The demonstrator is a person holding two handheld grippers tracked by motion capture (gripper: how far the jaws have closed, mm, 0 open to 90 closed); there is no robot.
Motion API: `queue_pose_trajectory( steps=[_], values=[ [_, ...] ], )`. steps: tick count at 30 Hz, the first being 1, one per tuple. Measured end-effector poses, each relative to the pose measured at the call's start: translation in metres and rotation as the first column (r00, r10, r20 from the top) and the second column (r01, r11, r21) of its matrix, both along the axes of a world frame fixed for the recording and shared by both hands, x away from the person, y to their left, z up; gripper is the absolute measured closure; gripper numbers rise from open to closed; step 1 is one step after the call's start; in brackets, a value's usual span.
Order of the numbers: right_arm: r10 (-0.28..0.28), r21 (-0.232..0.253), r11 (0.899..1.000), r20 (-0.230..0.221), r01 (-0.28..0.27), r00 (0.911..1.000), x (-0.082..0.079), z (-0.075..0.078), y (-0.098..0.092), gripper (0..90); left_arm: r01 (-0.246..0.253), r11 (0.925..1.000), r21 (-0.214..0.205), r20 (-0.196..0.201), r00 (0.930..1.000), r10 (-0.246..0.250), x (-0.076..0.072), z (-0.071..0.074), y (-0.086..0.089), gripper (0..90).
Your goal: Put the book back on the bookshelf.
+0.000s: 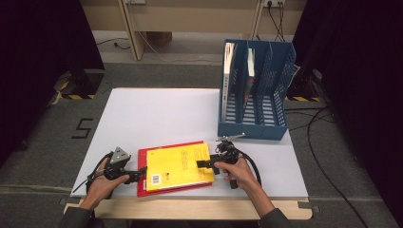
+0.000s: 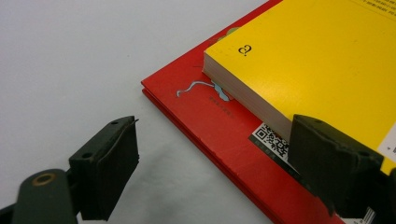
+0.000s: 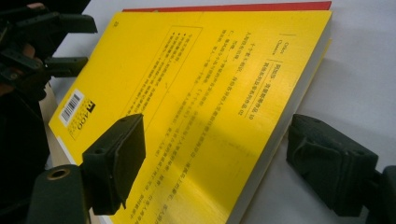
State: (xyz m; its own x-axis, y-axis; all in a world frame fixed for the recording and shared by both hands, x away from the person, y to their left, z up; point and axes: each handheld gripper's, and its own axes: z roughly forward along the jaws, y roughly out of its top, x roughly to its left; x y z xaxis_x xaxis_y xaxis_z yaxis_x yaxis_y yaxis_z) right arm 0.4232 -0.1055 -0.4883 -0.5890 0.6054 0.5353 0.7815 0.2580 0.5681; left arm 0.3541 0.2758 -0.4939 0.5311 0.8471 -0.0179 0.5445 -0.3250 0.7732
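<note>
Thick yellow paperback book (image 1: 178, 166) lies flat on a thin red-covered book (image 1: 142, 183) near the 6 o'clock edge of the white table (image 1: 157, 114); left gripper (image 1: 139, 174) at the stack's 9 o'clock side, jaws well apart, straddling the red book's corner, gripping nothing; right gripper (image 1: 203, 164) at its 3 o'clock edge, jaws wide, one over the yellow cover, one beside the page edge, not pressing; blue plastic file rack (image 1: 254, 90) at 1 o'clock.
</note>
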Motion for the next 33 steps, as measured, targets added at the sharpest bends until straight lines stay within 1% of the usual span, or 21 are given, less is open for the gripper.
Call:
queue_pose_trajectory(
  steps=[2, 5, 7, 9, 10, 12, 13, 15, 17, 20, 22, 25, 28, 29, 31, 32, 33],
  values=[
    [-0.012, 0.005, 1.000, -0.003, 0.012, 0.9999, 0.000, 0.000, 0.000, 19.1, -0.001, 1.0000, 0.005, 0.006, 1.0000, 0.001, 0.001, -0.001, -0.001, 14.3],
    [-0.038, 0.010, 0.999, -0.010, 0.038, 0.9992, -0.001, 0.000, 0.001, 19.1, -0.003, 0.9999, -0.014, -0.001, 1.0000, 0.003, 0.002, -0.002, 0.000, 13.6],
    [-0.057, 0.002, 0.998, -0.010, 0.057, 0.9983, -0.001, 0.001, 0.002, 20.9, -0.002, 1.0000, -0.009, 0.001, 1.0000, 0.002, 0.001, -0.002, -0.001, 13.9],
    [-0.063, -0.018, 0.998, 0.021, 0.063, 0.9978, -0.001, 0.001, 0.004, 21.3, 0.000, 0.9999, -0.013, 0.001, 1.0000, 0.000, 0.002, -0.002, -0.003, 13.8],
    [-0.074, -0.019, 0.997, 0.023, 0.074, 0.9970, 0.001, 0.002, 0.004, 22.0, 0.003, 0.9999, -0.014, 0.001, 1.0000, -0.003, 0.002, -0.002, -0.004, 13.8],
    [-0.090, 0.000, 0.996, 0.019, 0.090, 0.9957, 0.005, 0.004, 0.003, 23.0, 0.007, 0.9999, -0.011, 0.003, 1.0000, -0.007, 0.002, -0.002, -0.005, 13.8],
    [-0.101, 0.036, 0.994, 0.005, 0.101, 0.9949, 0.007, 0.006, 0.002, 23.4, 0.008, 0.9999, -0.011, 0.002, 1.0000, -0.008, 0.002, -0.002, -0.005, 13.7],
    [-0.104, 0.077, 0.992, -0.001, 0.104, 0.9945, 0.009, 0.009, -0.001, 25.0, 0.012, 0.9999, -0.011, 0.001, 0.9999, -0.012, 0.002, -0.002, -0.005, 13.3],
    [-0.102, 0.127, 0.986, -0.020, 0.104, 0.9946, 0.011, 0.012, -0.003, 25.6, 0.008, 0.9999, -0.007, 0.004, 1.0000, -0.008, 0.002, -0.002, -0.006, 12.3],
    [-0.080, 0.146, 0.986, -0.034, 0.084, 0.9962, 0.012, 0.011, -0.002, 27.1, -0.003, 1.0000, -0.007, 0.005, 1.0000, 0.003, 0.003, -0.003, -0.006, 9.8],
    [-0.066, 0.123, 0.990, -0.025, 0.068, 0.9975, 0.011, 0.010, 0.001, 27.6, -0.003, 1.0000, -0.006, 0.006, 1.0000, 0.003, 0.003, -0.003, -0.007, 8.7],
    [-0.058, 0.113, 0.992, -0.018, 0.060, 0.9981, 0.011, 0.012, 0.001, 34.2, -0.010, 0.9999, -0.001, 0.007, 0.9999, 0.010, 0.003, -0.003, -0.007, 7.1],
    [-0.056, 0.103, 0.993, 0.002, 0.055, 0.9984, 0.013, 0.016, -0.001, 43.0, -0.017, 0.9999, 0.001, 0.006, 0.9998, 0.017, 0.004, -0.004, -0.007, 5.4],
    [-0.052, 0.093, 0.994, 0.007, 0.051, 0.9986, 0.014, 0.020, -0.001, 45.3, -0.015, 0.9999, 0.003, 0.005, 0.9999, 0.015, 0.004, -0.003, -0.008, 5.1],
    [-0.040, 0.067, 0.997, 0.038, 0.038, 0.9984, 0.017, 0.030, 0.001, 48.0, -0.017, 0.9998, 0.007, 0.008, 0.9998, 0.017, 0.005, -0.004, -0.010, 4.8],
    [-0.027, 0.046, 0.999, 0.064, 0.024, 0.9976, 0.019, 0.039, 0.003, 49.1, -0.019, 0.9998, 0.011, 0.006, 0.9998, 0.019, 0.005, -0.004, -0.010, 3.1],
    [-0.021, 0.040, 0.999, 0.078, 0.018, 0.9967, 0.020, 0.046, 0.005, 51.2, -0.024, 0.9996, 0.014, 0.003, 0.9997, 0.024, 0.006, -0.004, -0.011, 1.6]
  ],
)
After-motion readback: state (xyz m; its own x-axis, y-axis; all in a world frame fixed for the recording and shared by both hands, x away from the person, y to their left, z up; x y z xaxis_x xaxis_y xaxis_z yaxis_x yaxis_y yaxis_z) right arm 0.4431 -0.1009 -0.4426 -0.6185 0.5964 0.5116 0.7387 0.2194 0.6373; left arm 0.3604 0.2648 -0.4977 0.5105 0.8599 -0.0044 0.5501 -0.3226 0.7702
